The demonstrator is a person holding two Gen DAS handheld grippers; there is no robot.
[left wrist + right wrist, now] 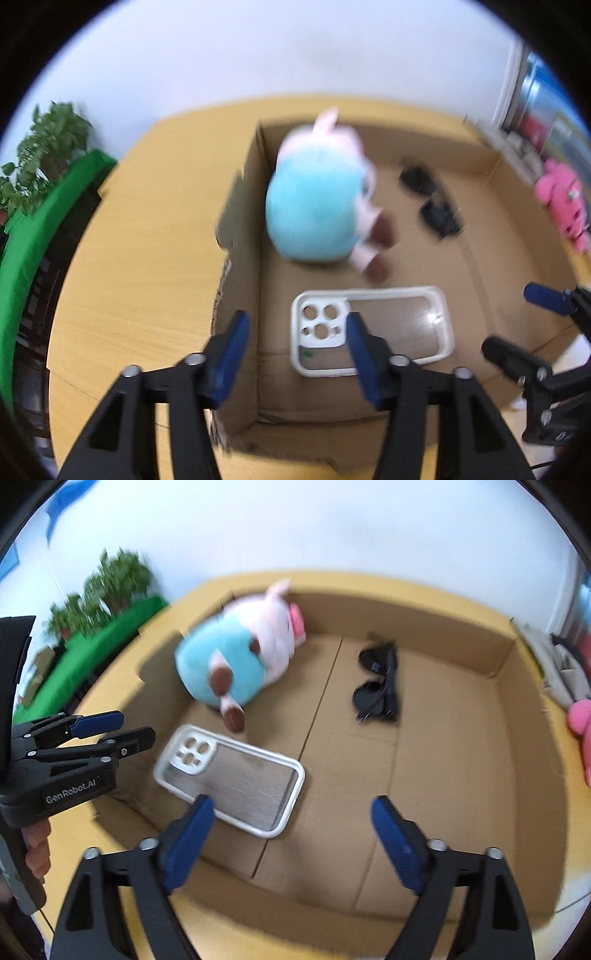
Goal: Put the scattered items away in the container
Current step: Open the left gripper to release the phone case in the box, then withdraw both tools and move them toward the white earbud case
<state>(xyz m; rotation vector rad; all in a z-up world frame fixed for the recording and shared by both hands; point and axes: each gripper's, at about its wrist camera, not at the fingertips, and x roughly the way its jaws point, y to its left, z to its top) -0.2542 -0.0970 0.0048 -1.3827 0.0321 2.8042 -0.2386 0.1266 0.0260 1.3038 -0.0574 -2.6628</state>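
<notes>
White wall backs a wooden table (122, 266) holding an open cardboard box (255, 177). From the left wrist, the left gripper (295, 354) hangs with jaws apart and empty over the box's left wall; a phone case (373, 328), plush pig (317, 203) and sunglasses (432, 199) lie inside. From the right wrist, the right gripper (291, 842) gapes wide, empty, above the box floor; a pink toy (581, 723) sits outside.

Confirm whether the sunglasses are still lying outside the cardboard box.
No, the sunglasses lie on the floor of the cardboard box, right of the plush toy.
</notes>
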